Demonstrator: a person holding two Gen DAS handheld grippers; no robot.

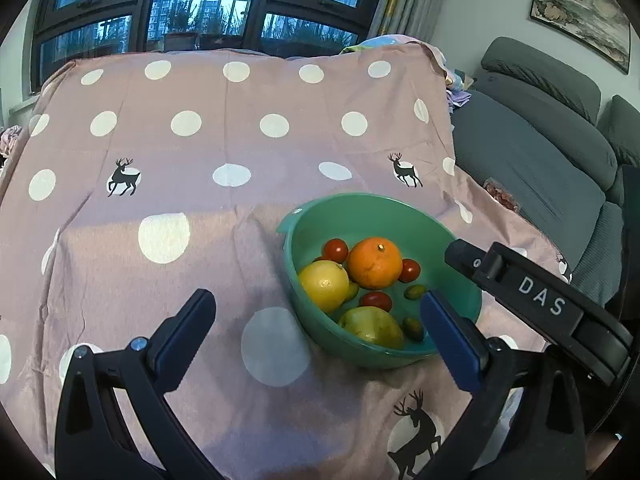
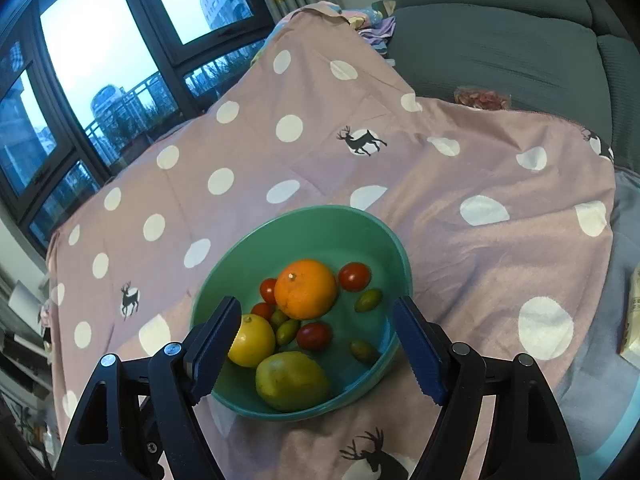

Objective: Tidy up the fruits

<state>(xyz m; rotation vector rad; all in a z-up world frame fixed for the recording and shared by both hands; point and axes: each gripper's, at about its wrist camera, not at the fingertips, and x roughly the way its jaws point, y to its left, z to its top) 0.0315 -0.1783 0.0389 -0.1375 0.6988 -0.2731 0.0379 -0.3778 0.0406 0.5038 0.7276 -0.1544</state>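
A green bowl [image 1: 360, 200] [image 2: 320, 210] sits on the pink dotted cloth. It holds an orange [image 2: 306, 289], a lemon [image 2: 252, 340], a large green fruit [image 2: 290, 380], three cherry tomatoes [image 2: 354, 276] and several small green fruits [image 2: 368, 300]. My right gripper [image 2: 316, 304] hangs open just above the bowl's near side, nothing between its pads. My left gripper [image 1: 315, 295] is open wide at the bowl's left front, its pads also bare. One of the right gripper's fingers [image 1: 472, 264] shows over the bowl's right rim in the left wrist view.
The pink cloth [image 1: 200, 240] with white dots and deer prints covers the whole table. A grey sofa [image 1: 540, 160] runs along the right. A bag of reddish pieces [image 2: 482, 100] lies at the cloth's far right edge, and a pale packet [image 2: 634, 312] at the far right. Windows [image 1: 200, 0] stand behind.
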